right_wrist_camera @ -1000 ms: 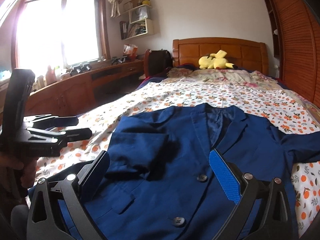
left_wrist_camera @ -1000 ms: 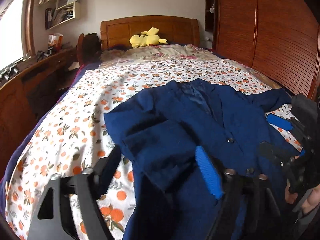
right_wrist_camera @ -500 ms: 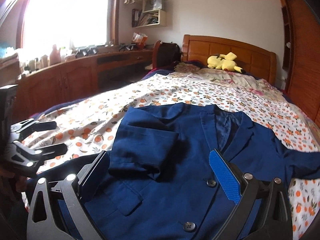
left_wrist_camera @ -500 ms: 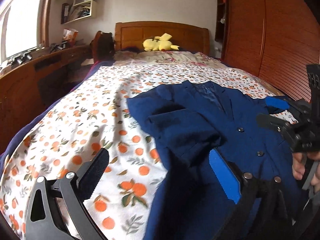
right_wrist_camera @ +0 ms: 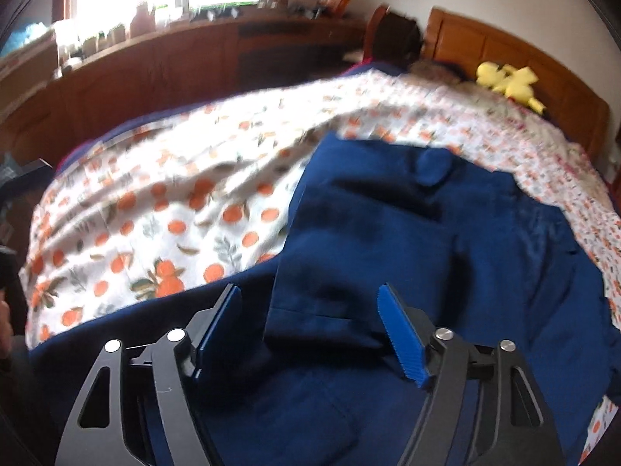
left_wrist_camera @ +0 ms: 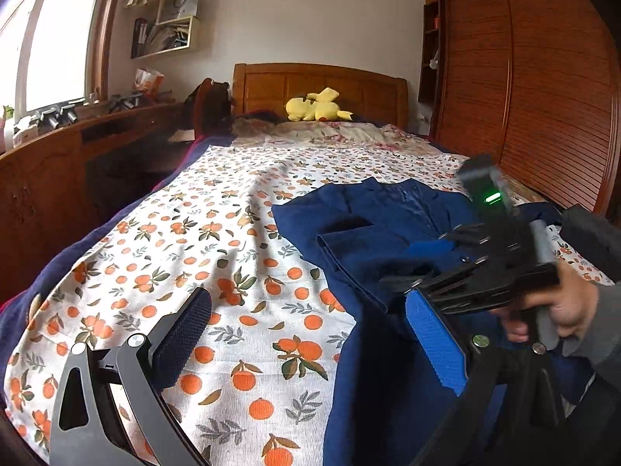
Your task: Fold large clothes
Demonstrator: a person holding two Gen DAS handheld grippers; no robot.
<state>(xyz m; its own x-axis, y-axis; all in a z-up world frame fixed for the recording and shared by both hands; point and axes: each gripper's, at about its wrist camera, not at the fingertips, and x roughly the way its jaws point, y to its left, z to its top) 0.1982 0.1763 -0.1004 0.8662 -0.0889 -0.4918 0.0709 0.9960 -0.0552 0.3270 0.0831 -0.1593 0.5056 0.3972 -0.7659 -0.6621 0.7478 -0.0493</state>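
A navy blue jacket lies face up on the bed, its left sleeve folded across the chest. My left gripper is open and empty above the bedspread, left of the jacket's hem. My right gripper is open and empty, low over the folded sleeve's cuff; in the left wrist view it is seen from the side, held in a hand.
The bed has an orange-print bedspread and a wooden headboard with a yellow plush toy. A wooden desk runs along the left under the window. A slatted wooden wardrobe stands on the right.
My left gripper has drawn back and left, off the jacket and over the bedspread. My right gripper has swung left and down over the folded sleeve. Both stay open.
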